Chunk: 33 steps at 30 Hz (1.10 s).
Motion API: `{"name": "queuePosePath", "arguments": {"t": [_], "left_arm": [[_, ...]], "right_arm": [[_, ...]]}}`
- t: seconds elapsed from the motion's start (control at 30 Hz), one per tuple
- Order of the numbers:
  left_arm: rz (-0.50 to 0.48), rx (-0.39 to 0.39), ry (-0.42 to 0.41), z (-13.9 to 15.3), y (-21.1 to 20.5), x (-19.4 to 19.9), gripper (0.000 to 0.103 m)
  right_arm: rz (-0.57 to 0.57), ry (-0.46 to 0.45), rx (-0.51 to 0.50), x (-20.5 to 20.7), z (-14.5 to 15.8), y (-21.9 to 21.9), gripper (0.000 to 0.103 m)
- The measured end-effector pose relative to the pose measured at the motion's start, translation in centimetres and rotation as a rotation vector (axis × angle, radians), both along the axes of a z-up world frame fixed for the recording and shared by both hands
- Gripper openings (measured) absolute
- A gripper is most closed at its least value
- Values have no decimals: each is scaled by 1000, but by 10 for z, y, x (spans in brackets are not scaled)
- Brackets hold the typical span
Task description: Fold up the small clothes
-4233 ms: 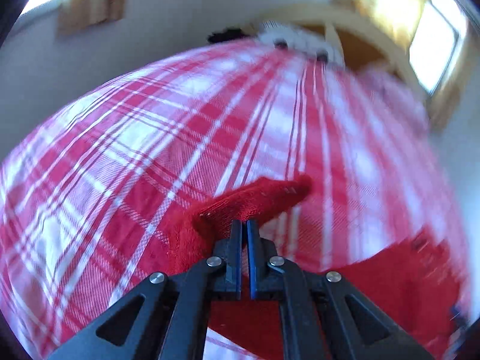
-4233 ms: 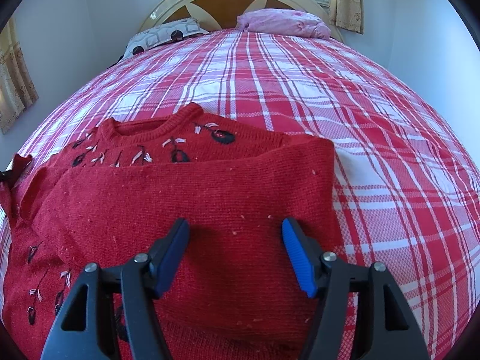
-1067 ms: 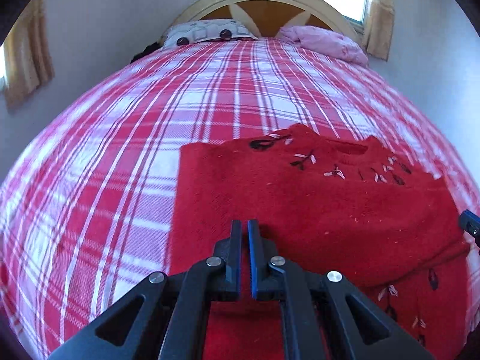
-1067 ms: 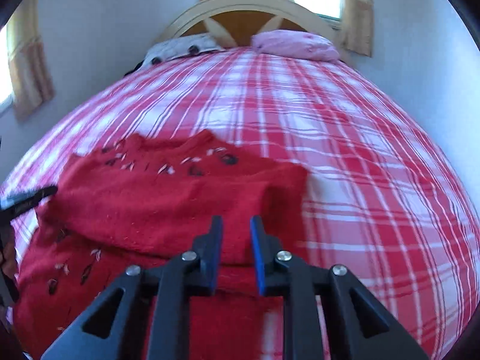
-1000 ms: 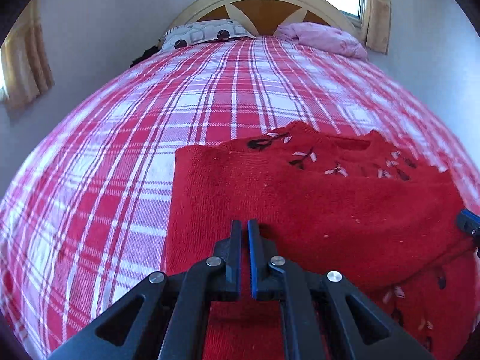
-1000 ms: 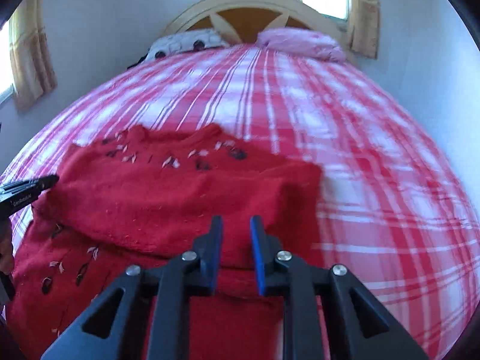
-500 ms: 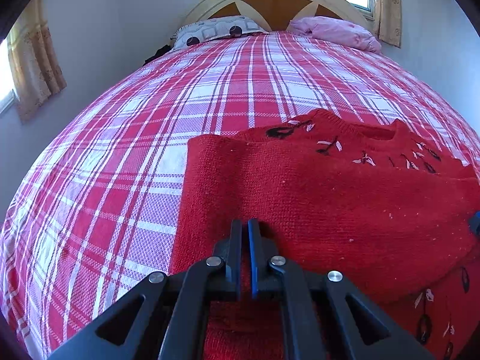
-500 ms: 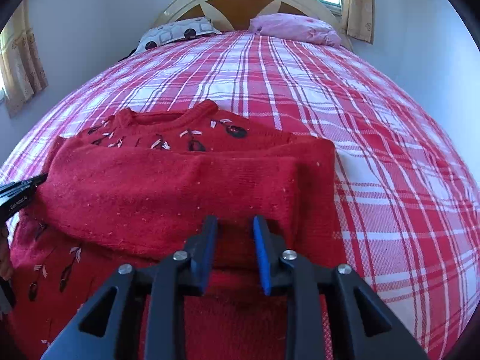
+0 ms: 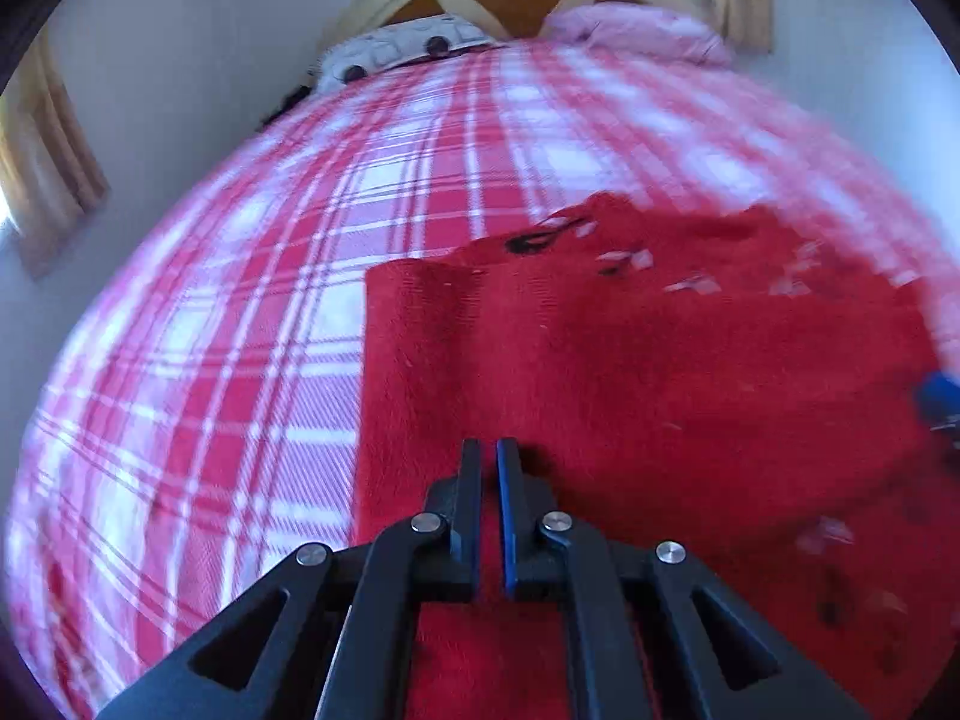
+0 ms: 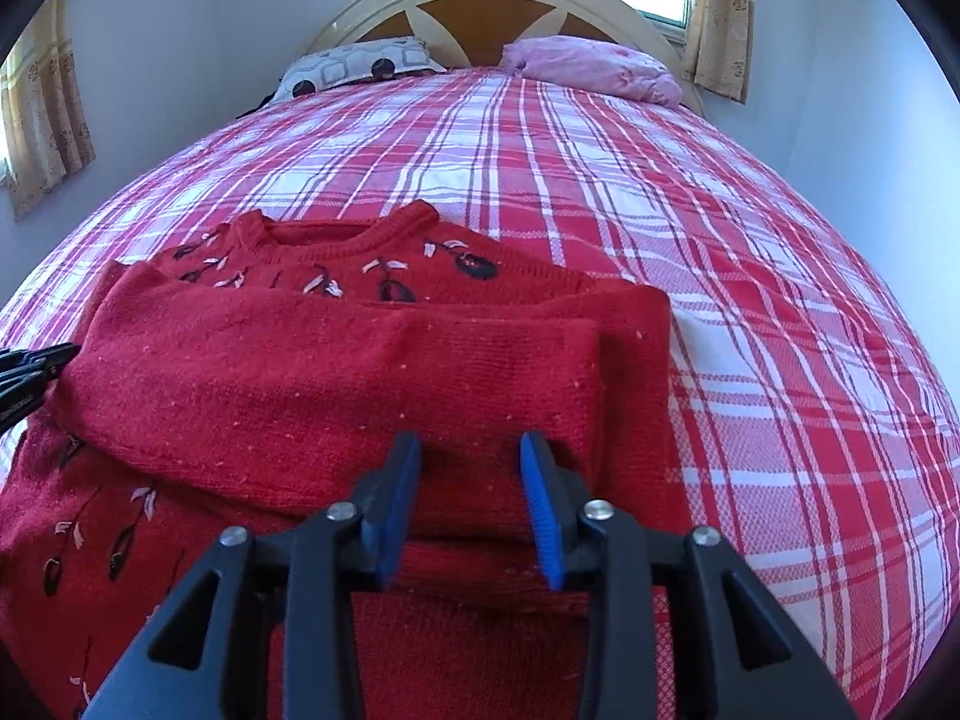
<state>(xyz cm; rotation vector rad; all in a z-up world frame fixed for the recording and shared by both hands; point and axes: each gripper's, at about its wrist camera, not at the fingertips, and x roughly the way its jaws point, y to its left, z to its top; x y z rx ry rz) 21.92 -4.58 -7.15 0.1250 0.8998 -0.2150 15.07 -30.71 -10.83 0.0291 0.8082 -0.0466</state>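
One red sweater [image 10: 336,372] on plaid bedspread [image 10: 750,312], no legible writing.

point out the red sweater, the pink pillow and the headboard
red sweater [image 10: 336,378], right wrist view, on the folded-over sleeve
pink pillow [image 10: 591,69], right wrist view, on its middle
headboard [image 10: 480,9], right wrist view, on its wooden panel

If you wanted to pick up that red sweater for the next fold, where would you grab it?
Probably by the near bottom hem of the red sweater, one corner per gripper, coming in low from the foot of the bed. The sleeves already lie folded across the chest, so lifting the free hem would carry it up toward the collar without undoing them.
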Motion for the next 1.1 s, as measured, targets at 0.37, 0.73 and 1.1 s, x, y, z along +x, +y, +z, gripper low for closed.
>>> {"name": "queuePosePath", "arguments": {"t": [0.37, 0.73, 1.1], "left_arm": [[-240, -565, 218, 40, 48, -47, 31], [-213, -475, 27, 64, 49, -98, 90], [-161, -207, 45, 22, 119, -182, 90]], "right_arm": [[9, -212, 97, -72, 58, 10, 94], [-51, -288, 165, -149, 80, -6, 94], [-1, -127, 220, -251, 32, -16, 94]]}}
